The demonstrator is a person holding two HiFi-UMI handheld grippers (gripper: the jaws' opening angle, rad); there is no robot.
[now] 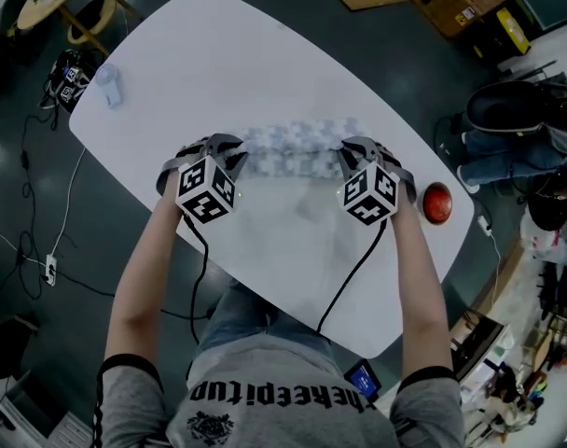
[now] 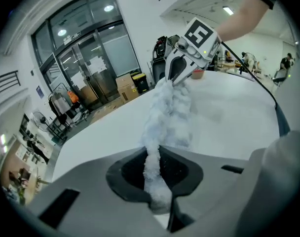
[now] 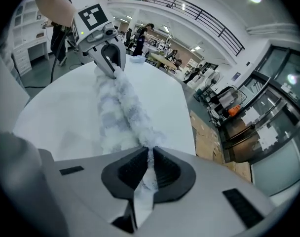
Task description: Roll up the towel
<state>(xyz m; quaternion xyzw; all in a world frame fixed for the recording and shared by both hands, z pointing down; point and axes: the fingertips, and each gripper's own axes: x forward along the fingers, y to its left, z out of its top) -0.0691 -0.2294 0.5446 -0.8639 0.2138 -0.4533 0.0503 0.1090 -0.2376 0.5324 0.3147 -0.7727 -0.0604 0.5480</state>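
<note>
1. Landmark: a white, oval, smooth-topped table (image 1: 265, 54) fills the middle of the head view. All positions below are given relative to it.
2. Task item: a pale blue-and-white checked fluffy towel (image 1: 293, 147) sits near the table's centre as a bunched band running left to right. One long edge is gathered into a ridge strung between the two grippers. The rest appears to drape onto the table top on the side away from the person.
3. Left gripper (image 1: 237, 163): positioned over the table's centre-left. Its own view shows the jaws clenched on the towel's (image 2: 169, 117) left end, with cloth pinched in the narrow gap between the dark pads.
4. Right gripper (image 1: 351, 163): positioned over the table's centre-right. Its own view shows the jaws clamped on the towel's (image 3: 121, 113) right end, with a thin fold of cloth squeezed between the ribbed pads.
5. Each gripper's view shows the other gripper at the far end of the ridge: the right gripper (image 2: 177, 77) and the left gripper (image 3: 110, 65).
6. Other items: a red round object (image 1: 437, 202) lies at the table's right end. A small pale translucent object (image 1: 109, 84), which cannot be identified, lies at its far left end.
</note>
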